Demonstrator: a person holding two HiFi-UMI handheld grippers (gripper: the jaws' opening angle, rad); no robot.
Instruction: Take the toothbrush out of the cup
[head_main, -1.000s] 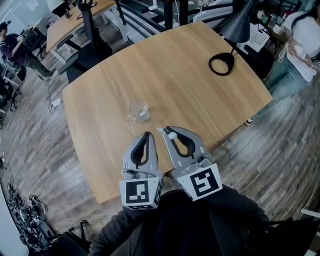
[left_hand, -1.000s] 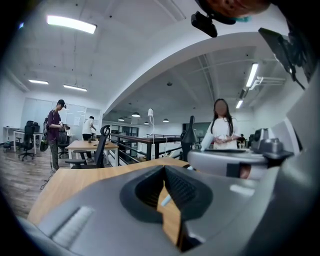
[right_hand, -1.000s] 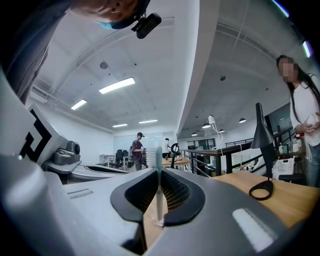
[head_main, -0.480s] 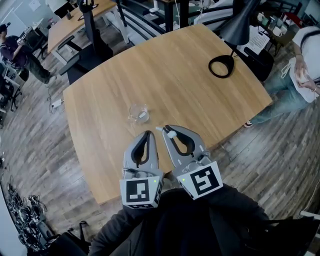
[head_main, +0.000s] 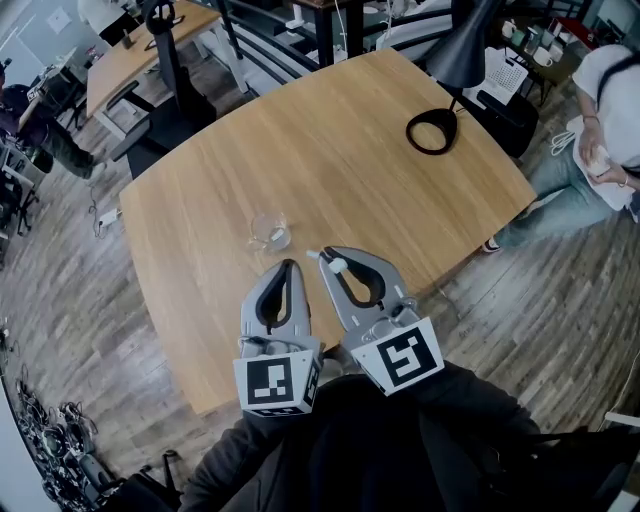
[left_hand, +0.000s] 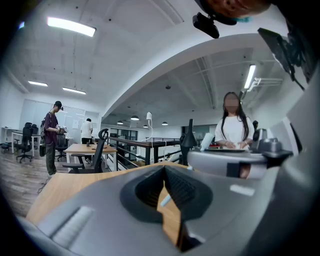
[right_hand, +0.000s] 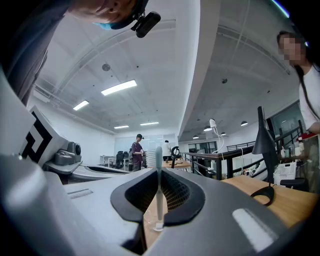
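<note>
Holding the toothbrush (right_hand: 158, 185) clamped upright in the right tool (head_main: 325, 258), clear of the cup (head_main: 270, 232) on the worktop (head_main: 380, 180); left tool (head_main: 289, 268) closed, empty; removal looks done.

A small clear glass cup (head_main: 270, 232) stands just ahead of the left hand-held gripper (head_main: 289, 264), the only near obstacle. Past it, bare light wooden surface (head_main: 340, 150) stretches ahead of both. A black ring-based desk lamp (head_main: 460, 60) stands far ahead-right of the right hand-held gripper (head_main: 324, 256).
</note>
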